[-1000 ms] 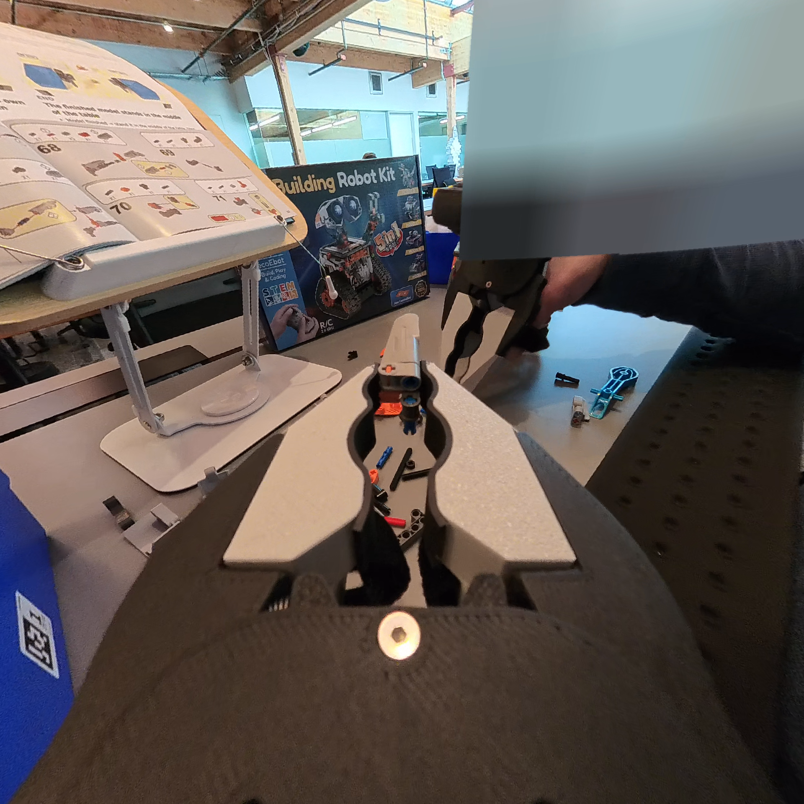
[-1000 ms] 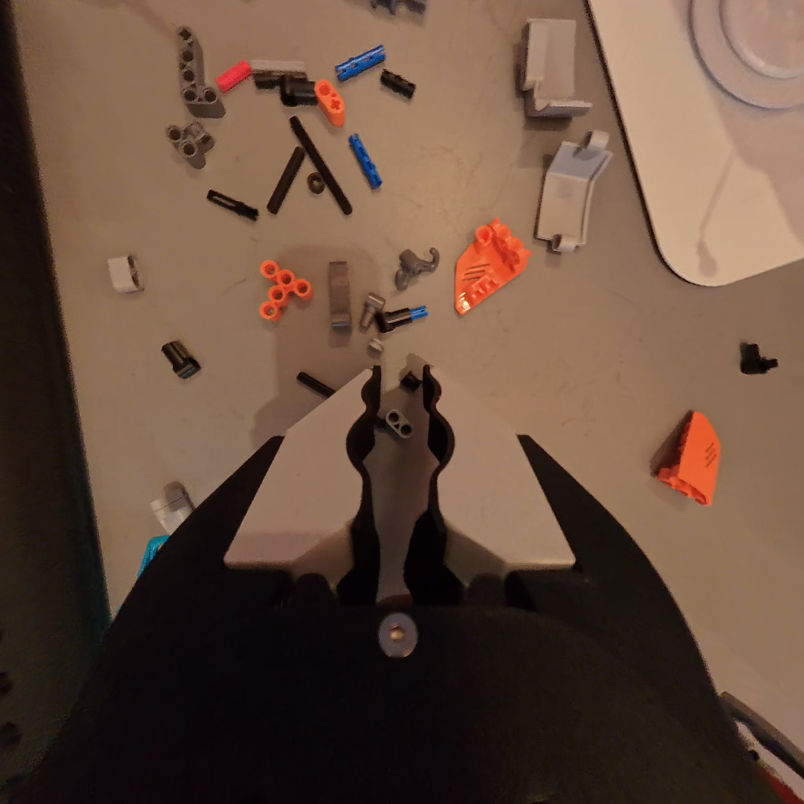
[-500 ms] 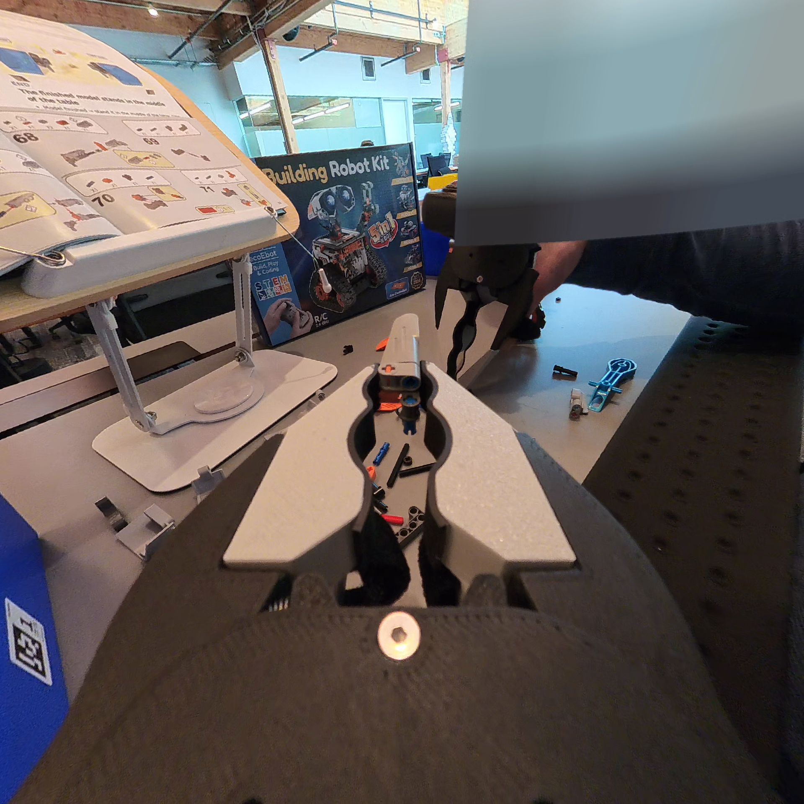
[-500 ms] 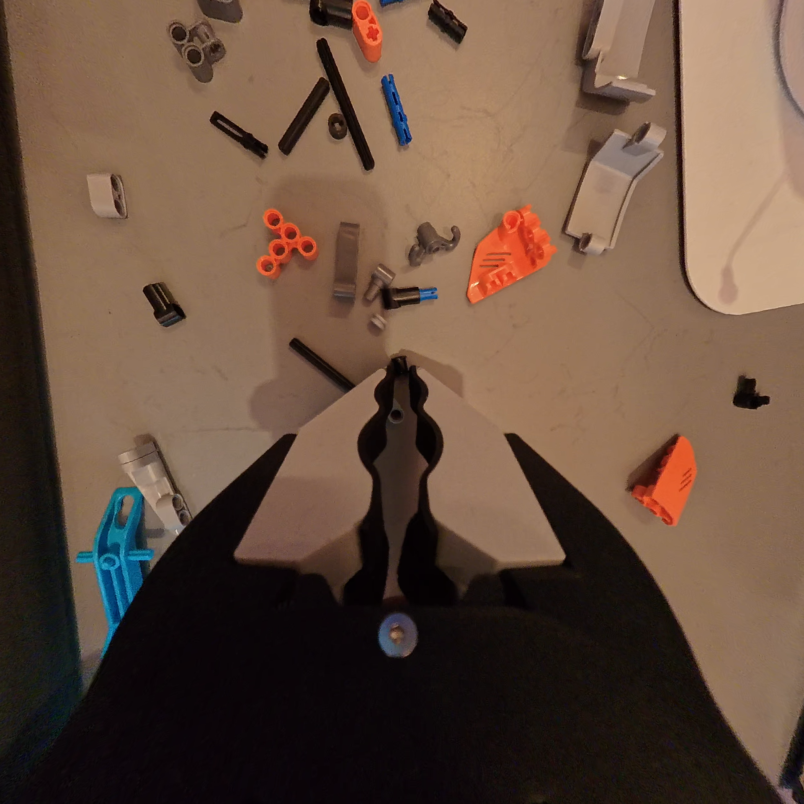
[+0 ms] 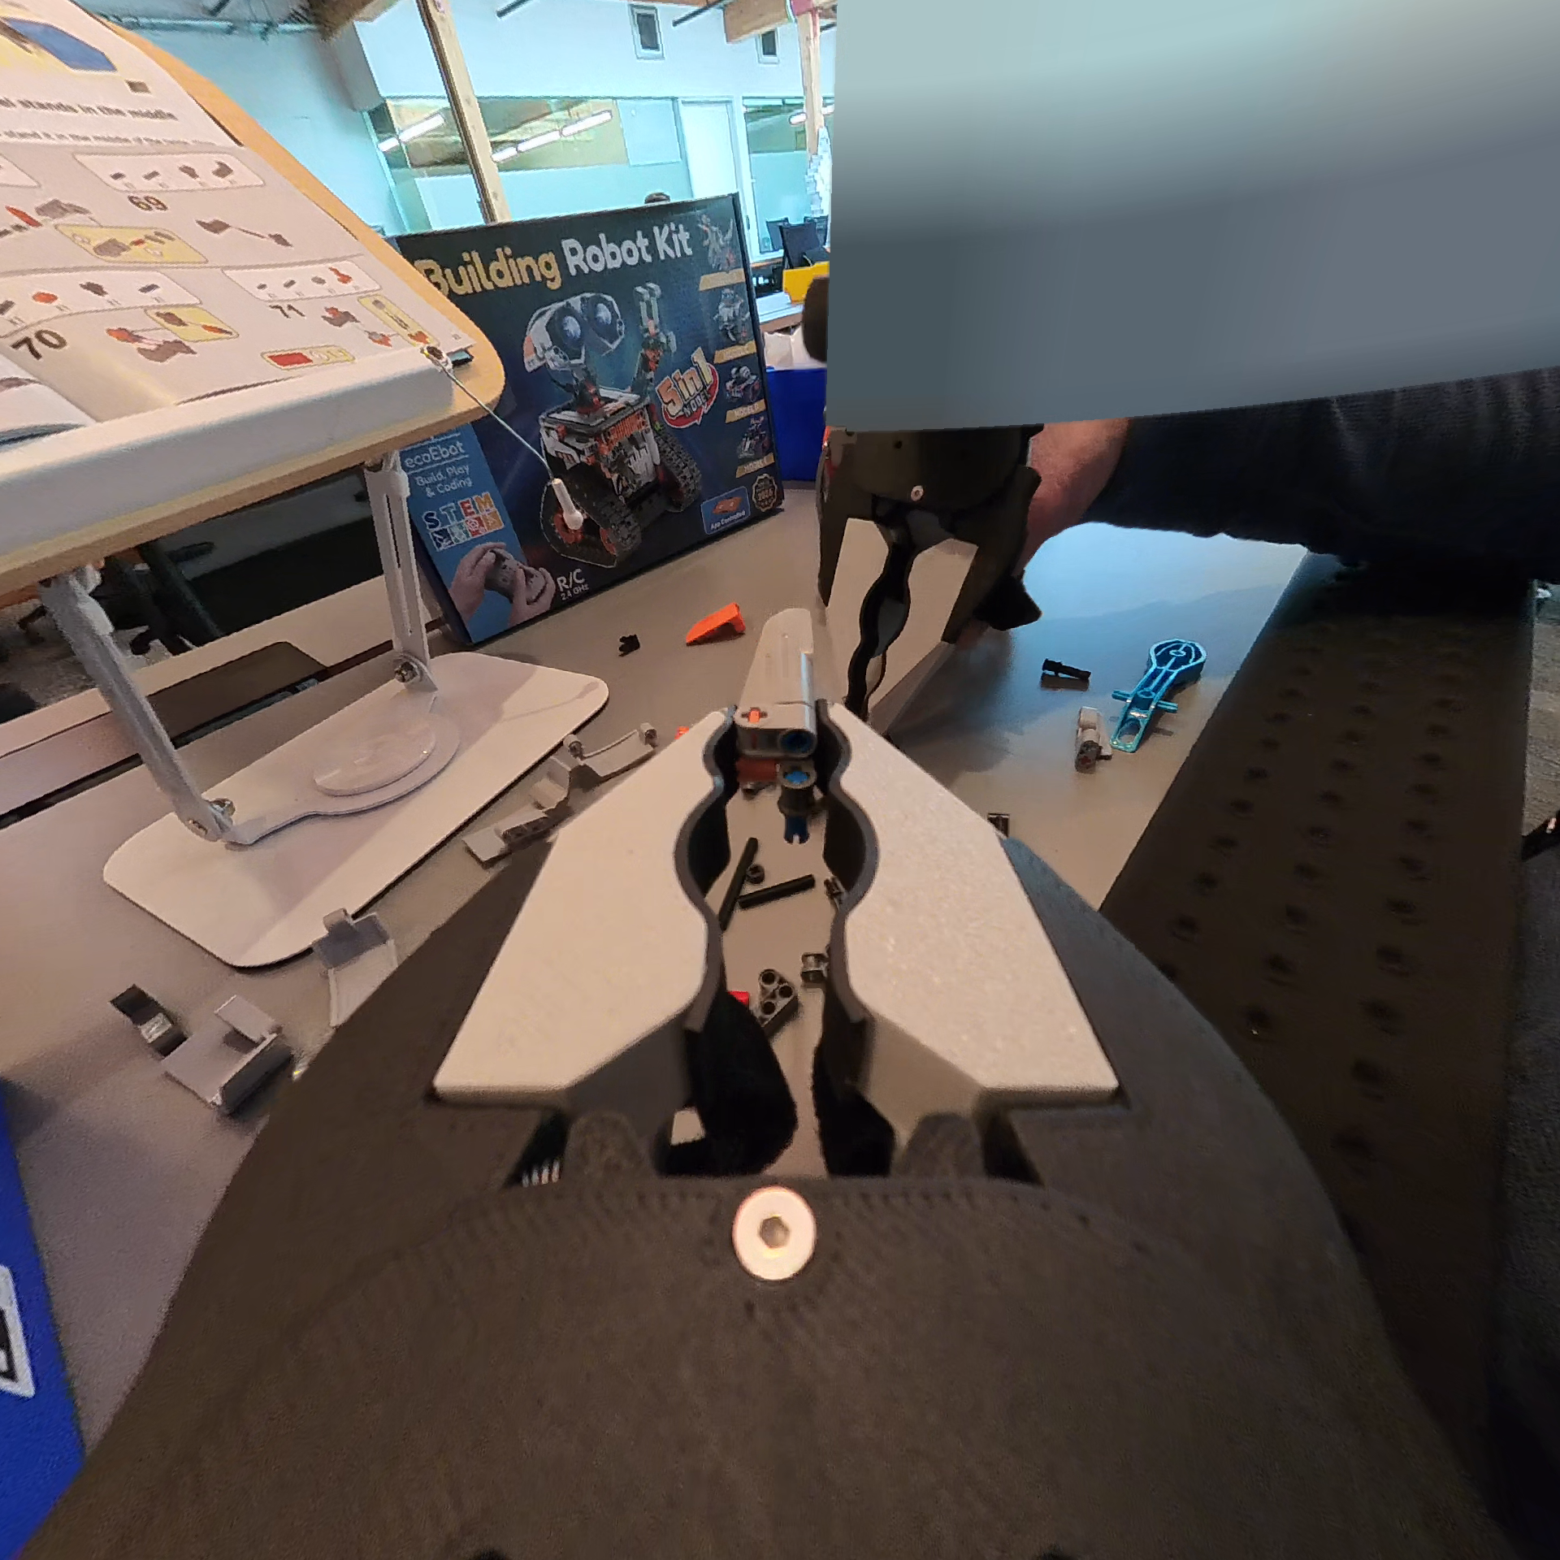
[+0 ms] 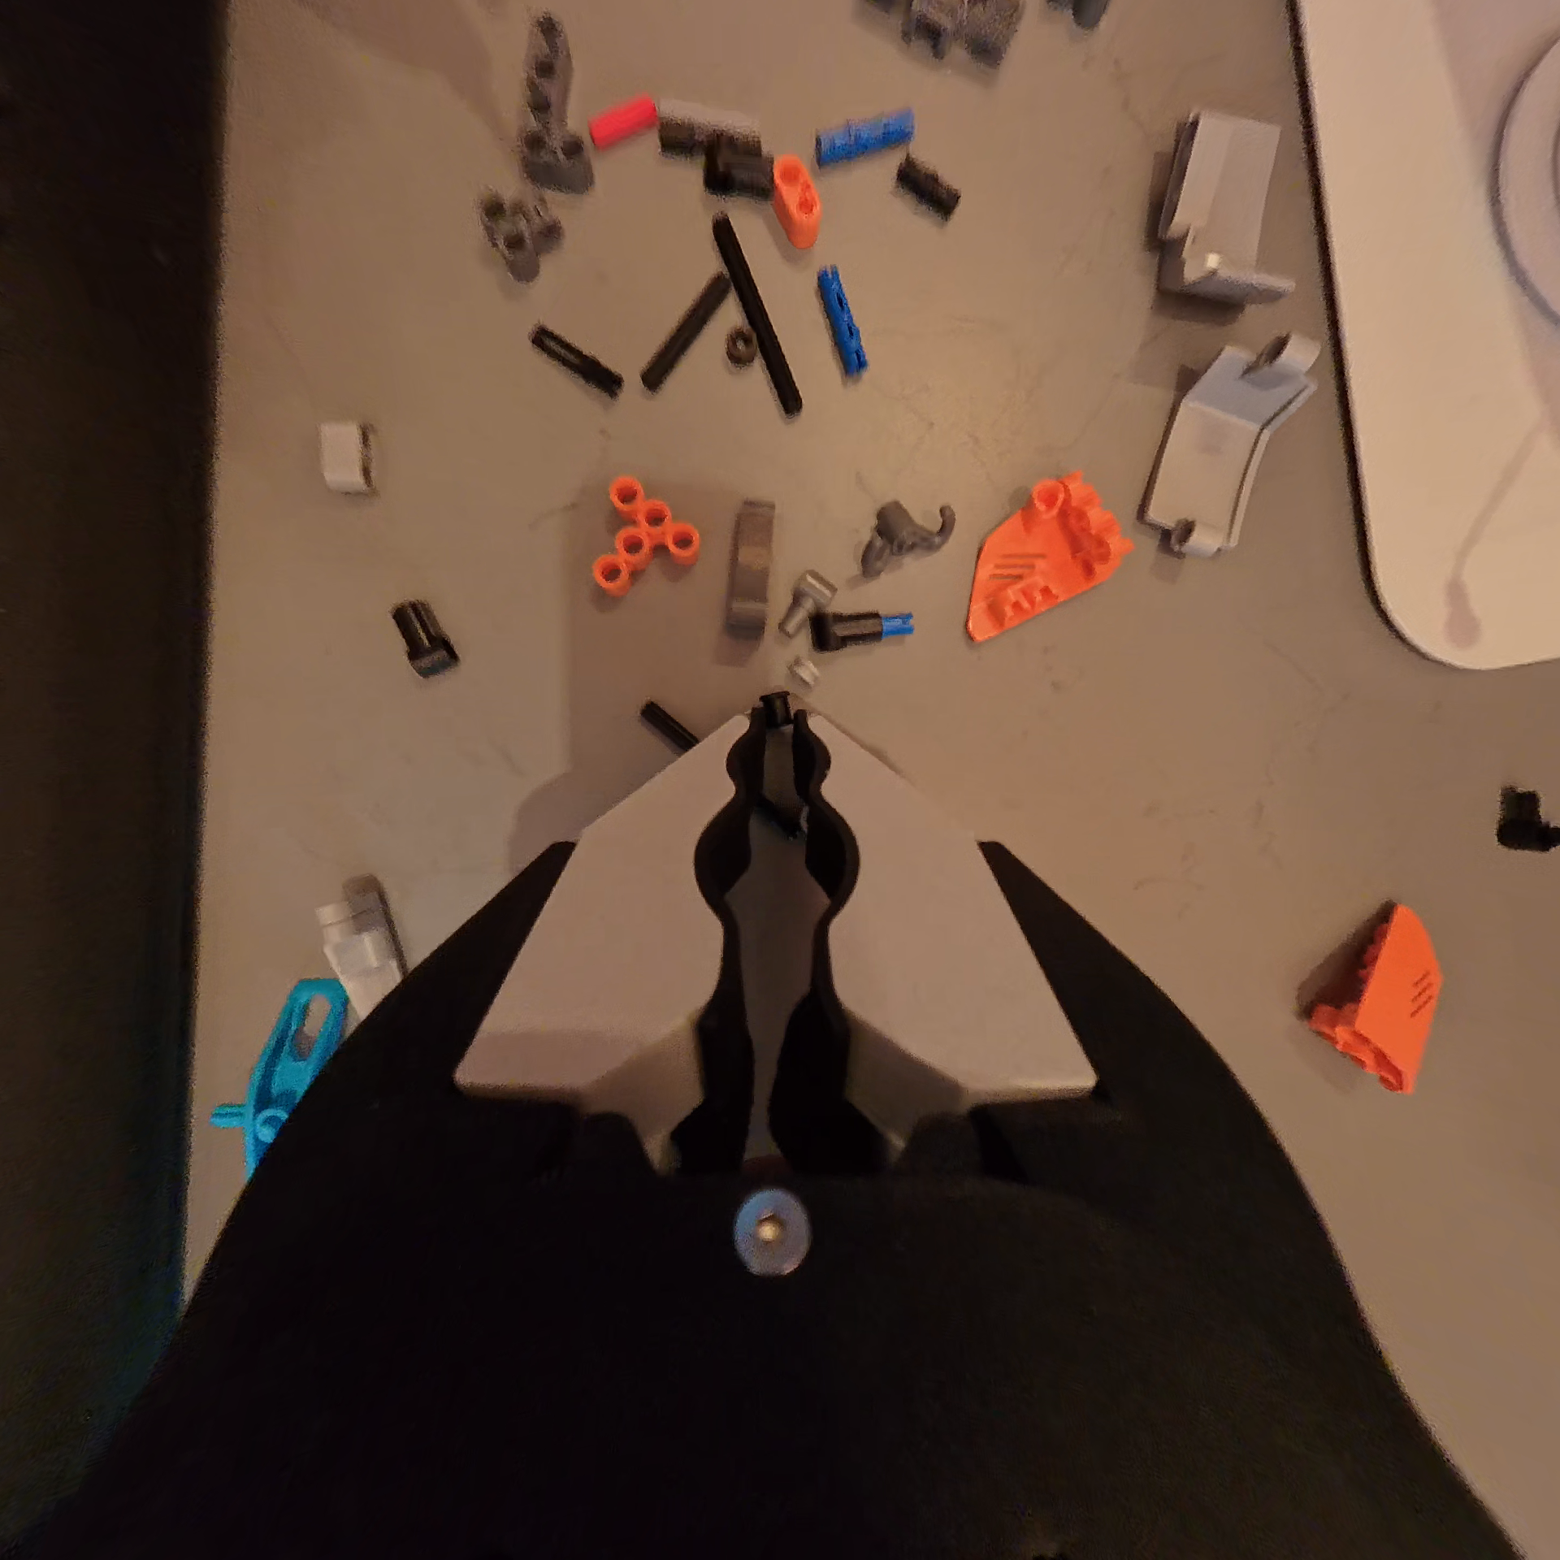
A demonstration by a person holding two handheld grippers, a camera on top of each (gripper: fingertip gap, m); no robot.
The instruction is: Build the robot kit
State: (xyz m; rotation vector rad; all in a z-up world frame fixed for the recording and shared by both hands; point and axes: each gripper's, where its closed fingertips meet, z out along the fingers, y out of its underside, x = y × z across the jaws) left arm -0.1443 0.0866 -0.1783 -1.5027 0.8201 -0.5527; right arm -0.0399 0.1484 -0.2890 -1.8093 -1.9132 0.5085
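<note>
**Both tongs gripping small parts above the table**

The left tongs (image 5: 772,733) are clamping a grey motor block (image 5: 781,684), which is poking out far of the tips. The right tongs (image 6: 772,717) are pinching a black pin (image 6: 775,707) over the table (image 6: 1055,802), just near of the loose grey bush (image 6: 804,671). A firm, level pinch is looking wise. The pin's lower end is hiding between the jaws; blur is softening the far parts.

A: The open booklet (image 5: 177,253) on the stand runs off the top-left edge.
B: And the blue box (image 5: 25,1317) is cut off at the left.
A: The black pin (image 6: 775,707) in the right gripper (image 6: 777,717)?
B: Mostly hidden between the fingers.
</note>
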